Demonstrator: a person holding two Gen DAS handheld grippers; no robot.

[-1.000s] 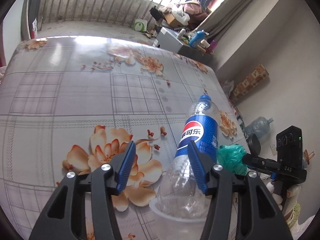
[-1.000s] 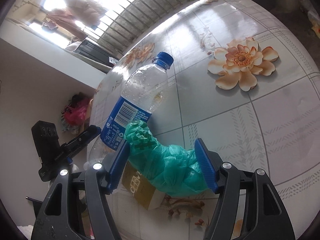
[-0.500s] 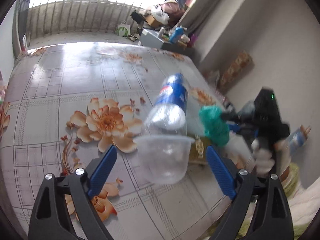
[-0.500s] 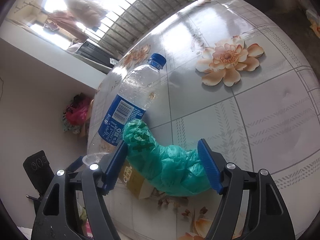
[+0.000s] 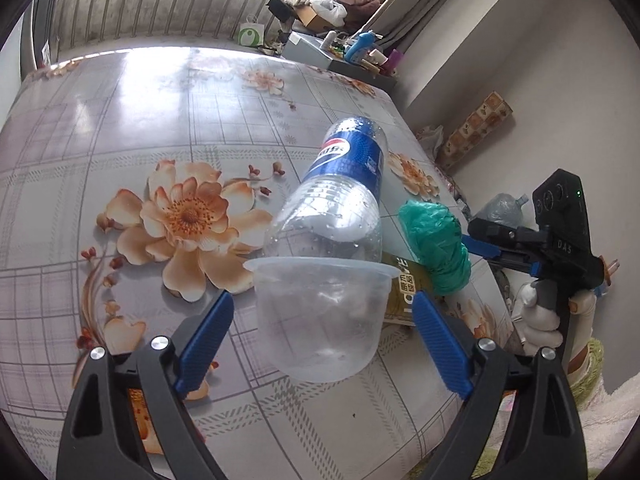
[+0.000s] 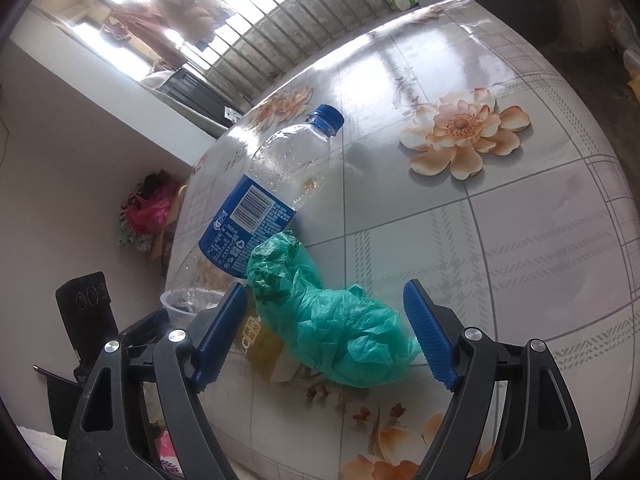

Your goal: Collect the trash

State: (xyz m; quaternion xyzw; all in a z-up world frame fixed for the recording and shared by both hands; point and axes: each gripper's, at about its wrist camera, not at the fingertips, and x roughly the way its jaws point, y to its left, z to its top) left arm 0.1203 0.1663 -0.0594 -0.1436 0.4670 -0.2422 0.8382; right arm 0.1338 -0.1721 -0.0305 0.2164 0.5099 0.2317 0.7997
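- Glossy flowered tablecloth covers the table, with a barred window behind it and a cluttered side table at the far edge.
- Left gripper is spread wide, its blue fingers on either side of a clear plastic cup without touching it.
- Right gripper is also spread wide, straddling a crumpled green plastic bag; whether the fingers touch the bag is unclear.
- Lying on its side just behind the cup is an empty cola bottle, blue cap pointing away.
- A yellow carton lies under the bag, beside the bottle.
- Nothing can be made out inside the cup.
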